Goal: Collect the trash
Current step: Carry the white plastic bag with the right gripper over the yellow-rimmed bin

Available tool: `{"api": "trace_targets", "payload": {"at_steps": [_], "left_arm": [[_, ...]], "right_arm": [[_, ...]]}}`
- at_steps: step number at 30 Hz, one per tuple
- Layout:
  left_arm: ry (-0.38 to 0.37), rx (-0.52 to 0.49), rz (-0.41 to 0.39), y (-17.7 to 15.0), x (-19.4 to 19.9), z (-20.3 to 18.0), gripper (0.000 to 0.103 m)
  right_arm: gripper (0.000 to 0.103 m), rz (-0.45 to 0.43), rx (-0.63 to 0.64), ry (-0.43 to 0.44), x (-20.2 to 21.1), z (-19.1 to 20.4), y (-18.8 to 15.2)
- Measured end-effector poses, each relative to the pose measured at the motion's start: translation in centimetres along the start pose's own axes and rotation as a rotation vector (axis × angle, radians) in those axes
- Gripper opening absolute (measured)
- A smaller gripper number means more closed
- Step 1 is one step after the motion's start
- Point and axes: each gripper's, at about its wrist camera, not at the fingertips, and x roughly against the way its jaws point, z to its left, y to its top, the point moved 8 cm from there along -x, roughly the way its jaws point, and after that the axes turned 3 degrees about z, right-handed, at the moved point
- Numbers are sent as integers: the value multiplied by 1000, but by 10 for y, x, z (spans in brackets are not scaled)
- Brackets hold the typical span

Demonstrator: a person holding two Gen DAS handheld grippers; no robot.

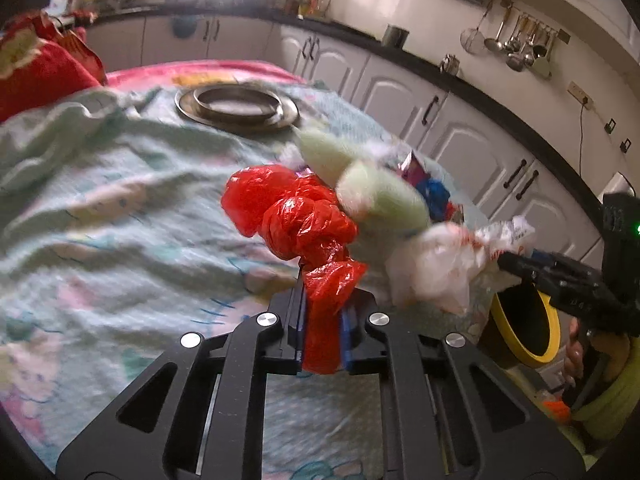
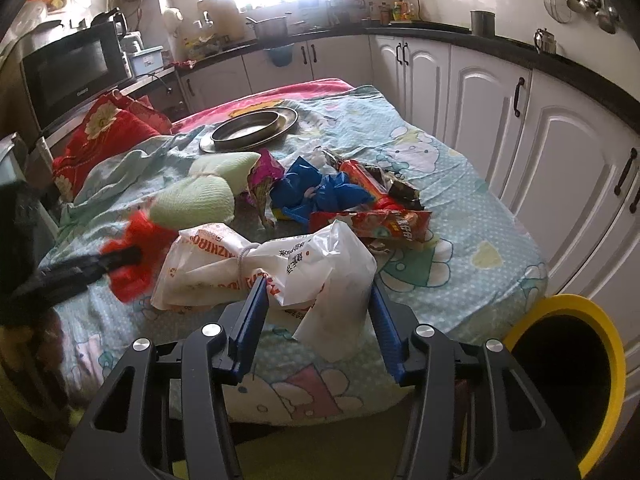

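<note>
My left gripper is shut on a knotted red plastic bag and holds it above the bedsheet; it shows blurred in the right wrist view. My right gripper is open, its blue pads on either side of a white printed plastic bag that lies on the sheet. In the left wrist view the right gripper touches that white bag. More trash lies behind: a blue bag, red snack wrappers, a pink wrapper. A yellow-rimmed bin stands at the right.
A pale green knotted cloth bundle lies left of the trash. A metal plate sits further back on the sheet-covered table. A red pillow is at the left. White cabinets run along the right.
</note>
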Motion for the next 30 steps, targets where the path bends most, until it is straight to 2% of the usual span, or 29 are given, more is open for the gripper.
{"api": "trace_targets", "payload": {"at_steps": [4,10,18,30], "left_arm": [[18,26,-38,6,21,10,7],[16,8,-60,11,31,4,7],[-27,-58,-68,19,29,-31,7],[-115,-182,-65,28,15,-102,7]], "right_arm": [[48,0,-3,6,9,0,-6],[48,-34,-2,7,26,2,-4],[48,-110,-27,-30,58,-13,3],[48,-202,-153,-122,103,-73,0]]}}
